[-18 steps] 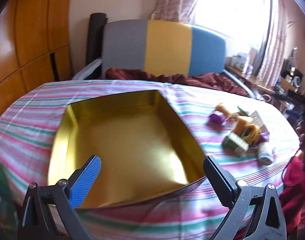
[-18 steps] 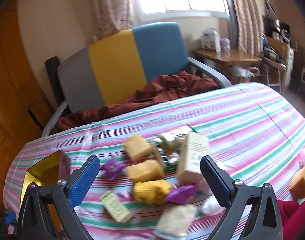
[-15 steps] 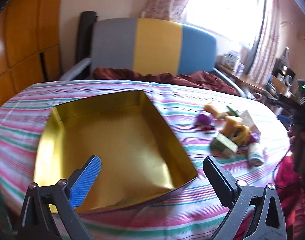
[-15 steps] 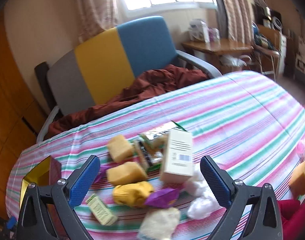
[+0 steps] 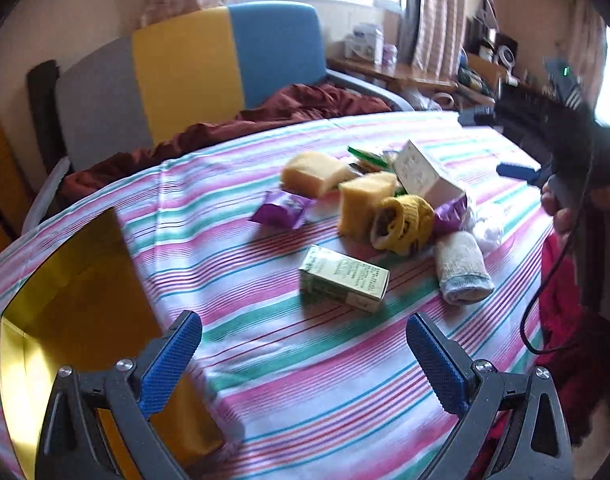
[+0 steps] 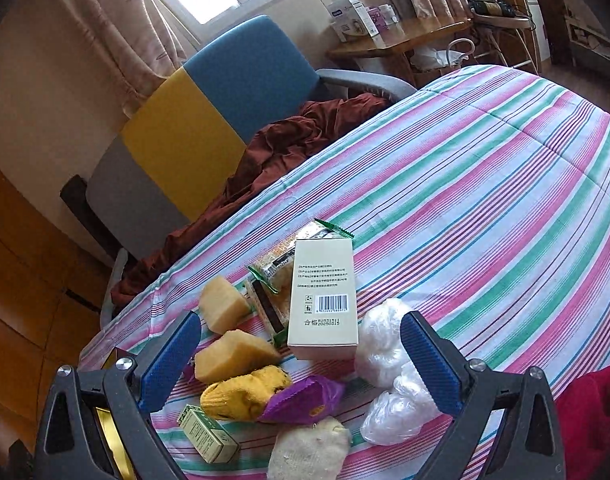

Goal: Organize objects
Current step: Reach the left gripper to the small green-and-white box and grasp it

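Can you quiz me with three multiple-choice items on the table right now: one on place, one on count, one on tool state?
1. Where does the small green box lie relative to the pile?
A. on top of the tall white box
B. apart from it, on the side toward the gold tin
C. inside the gold tin

2. How many yellow sponge blocks show in the right wrist view?
A. two
B. four
C. none

3. How do the two tools stand?
A. both shut on items
B. left shut, right open
C. both open, holding nothing

Answers:
1 B: the box sits alone on the striped cloth, between the pile and the gold tin.
2 A: one sponge and a second lie left of the tall white box.
3 C: the left tool and right tool have wide-apart pads with nothing between them.
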Available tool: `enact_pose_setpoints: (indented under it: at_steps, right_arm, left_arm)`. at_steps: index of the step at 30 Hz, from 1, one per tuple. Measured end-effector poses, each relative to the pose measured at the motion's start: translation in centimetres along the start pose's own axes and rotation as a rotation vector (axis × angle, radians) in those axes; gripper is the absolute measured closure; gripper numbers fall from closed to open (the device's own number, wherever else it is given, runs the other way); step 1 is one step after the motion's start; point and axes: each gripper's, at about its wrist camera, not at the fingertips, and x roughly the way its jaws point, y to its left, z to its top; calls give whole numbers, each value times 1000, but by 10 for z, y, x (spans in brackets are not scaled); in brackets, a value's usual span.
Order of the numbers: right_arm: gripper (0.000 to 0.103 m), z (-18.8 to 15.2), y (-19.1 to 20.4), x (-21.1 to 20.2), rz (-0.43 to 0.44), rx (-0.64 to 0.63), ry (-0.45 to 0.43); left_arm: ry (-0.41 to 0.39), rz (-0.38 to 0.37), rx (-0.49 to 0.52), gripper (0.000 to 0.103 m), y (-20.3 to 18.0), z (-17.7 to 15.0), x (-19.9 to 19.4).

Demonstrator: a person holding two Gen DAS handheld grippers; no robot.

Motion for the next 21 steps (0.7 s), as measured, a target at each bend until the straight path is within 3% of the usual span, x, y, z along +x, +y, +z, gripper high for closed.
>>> enact_pose_setpoints:
  at_steps: [6,11,18,20,21]
  right_arm:
    - [1,-1,3,4,6,-15,23]
    - [1,-2,4,7,2,-30,40]
    - [8,-4,9,10,-10,-61,61]
    - [11,-4,10,11,-15,-66,68]
    - [12,-4,10,12,-19,-67,72]
  left_arm:
    - [103,-18,77,0,-18,12,48]
    - [129,-5,155,0,-23,23,69]
    - [152,4,229,0,-26,30,87]
    - [154,2,250,5,-28,31,92]
    - [165,1,259,15,-29,31,96]
